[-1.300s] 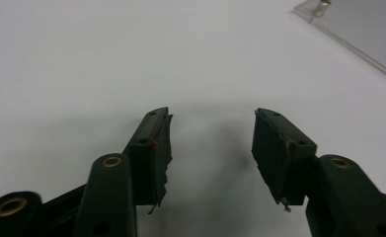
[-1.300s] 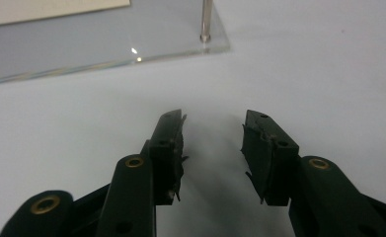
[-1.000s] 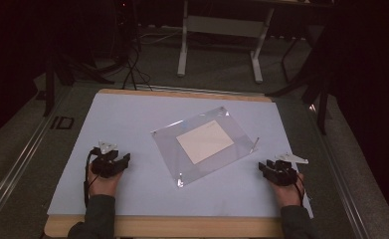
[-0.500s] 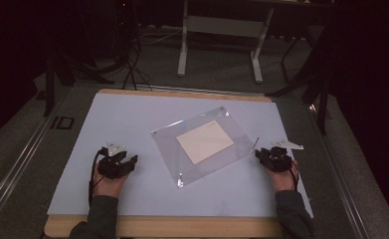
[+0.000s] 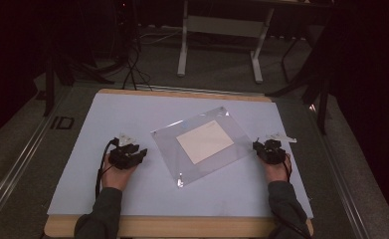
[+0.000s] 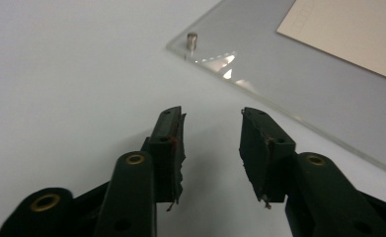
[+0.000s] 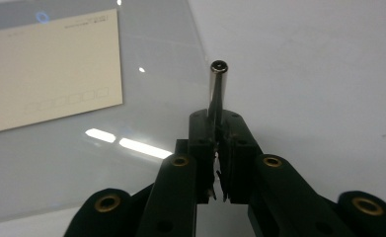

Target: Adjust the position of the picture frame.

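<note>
A clear acrylic plate [image 5: 172,144] lies skewed in the middle of the pale table mat, with a cream card [image 5: 204,141] on it. My left gripper [image 5: 142,151] hovers just off the plate's left edge. In the left gripper view its jaws [image 6: 211,128] stand open and have just been closing, with nothing between them. Ahead lie the plate [image 6: 299,84] and a small metal stud [image 6: 192,40] at its corner. My right gripper [image 5: 258,145] is at the plate's right edge. Its jaws [image 7: 219,123] have just closed, shut on a thin metal pin [image 7: 216,89] that sticks out beyond the tips.
The mat [image 5: 132,114] covers a wooden tabletop [image 5: 182,226] whose edge shows at the front. Behind the table stand white desk legs [image 5: 183,45] and floor cables [image 5: 132,69]. A metal rail [image 5: 18,164] runs along the left side.
Both hands have moved in toward the plate: the left to the right, the right forward and slightly left. The left jaws have narrowed.
</note>
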The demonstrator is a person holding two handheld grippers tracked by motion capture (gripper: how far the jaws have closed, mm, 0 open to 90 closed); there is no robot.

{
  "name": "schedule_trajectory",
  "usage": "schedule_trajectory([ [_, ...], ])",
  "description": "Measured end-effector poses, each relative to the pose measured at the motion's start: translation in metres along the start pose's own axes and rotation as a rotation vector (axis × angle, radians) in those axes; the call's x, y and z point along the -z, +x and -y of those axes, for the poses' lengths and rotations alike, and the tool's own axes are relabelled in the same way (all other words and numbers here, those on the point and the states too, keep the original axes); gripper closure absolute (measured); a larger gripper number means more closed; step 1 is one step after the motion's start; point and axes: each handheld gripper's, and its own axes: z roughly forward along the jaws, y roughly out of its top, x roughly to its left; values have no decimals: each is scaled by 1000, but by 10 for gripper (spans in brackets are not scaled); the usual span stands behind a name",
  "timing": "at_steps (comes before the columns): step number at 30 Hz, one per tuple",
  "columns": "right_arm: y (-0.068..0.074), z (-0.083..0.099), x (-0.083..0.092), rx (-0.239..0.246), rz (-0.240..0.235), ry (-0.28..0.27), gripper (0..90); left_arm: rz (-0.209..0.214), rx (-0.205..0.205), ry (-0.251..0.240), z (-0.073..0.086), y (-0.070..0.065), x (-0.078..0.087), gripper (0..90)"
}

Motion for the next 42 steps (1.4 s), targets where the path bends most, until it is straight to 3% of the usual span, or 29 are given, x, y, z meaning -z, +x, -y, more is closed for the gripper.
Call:
schedule_trajectory([
  [6, 0, -3, -4, 5, 14, 3, 850, -21, -21, -11, -18, 2, -19, 687],
  [13, -3, -9, -9, 5, 16, 11, 851, -47, -59, 12, -40, 5, -58, 790],
  [22, -4, -10, -10, 6, 14, 13, 851, -67, -54, 20, -54, 2, -78, 829],
  [32, -6, -13, -14, -1, 17, 14, 851, -40, -51, 21, -47, 0, -70, 842],
  [38, -6, -19, -21, 6, 19, 22, 851, -4, -60, 19, -27, -8, -47, 843],
  [42, -1, -26, -30, 21, 13, 29, 851, 27, -76, 34, -5, -19, -20, 843],
])
